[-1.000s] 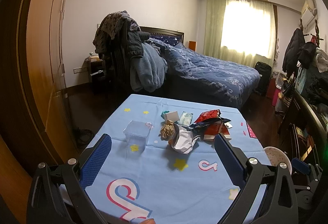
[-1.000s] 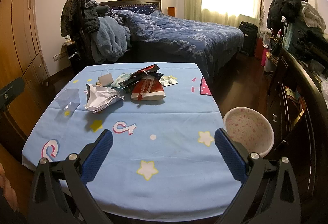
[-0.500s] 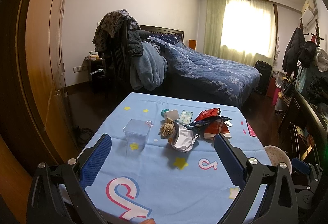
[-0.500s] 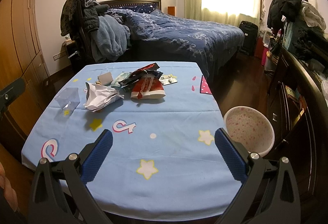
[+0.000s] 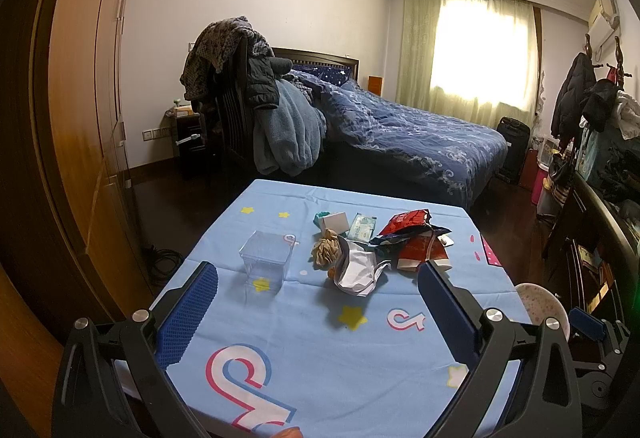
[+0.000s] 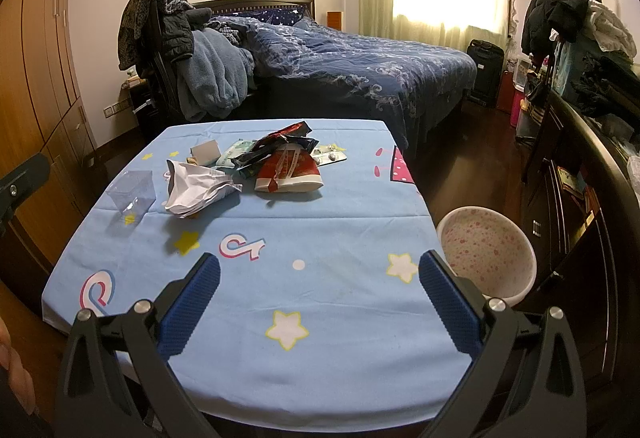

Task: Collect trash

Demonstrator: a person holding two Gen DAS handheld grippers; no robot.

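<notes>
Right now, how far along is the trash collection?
Nothing looks done: the speckled bin beside the table shows no trash inside. Nothing is in hand: the left gripper and right gripper are both open and hold nothing. All is left: crumpled white paper, red wrapper, brown paper wad, small white box, blister pack and clear plastic box remain on the table.
</notes>
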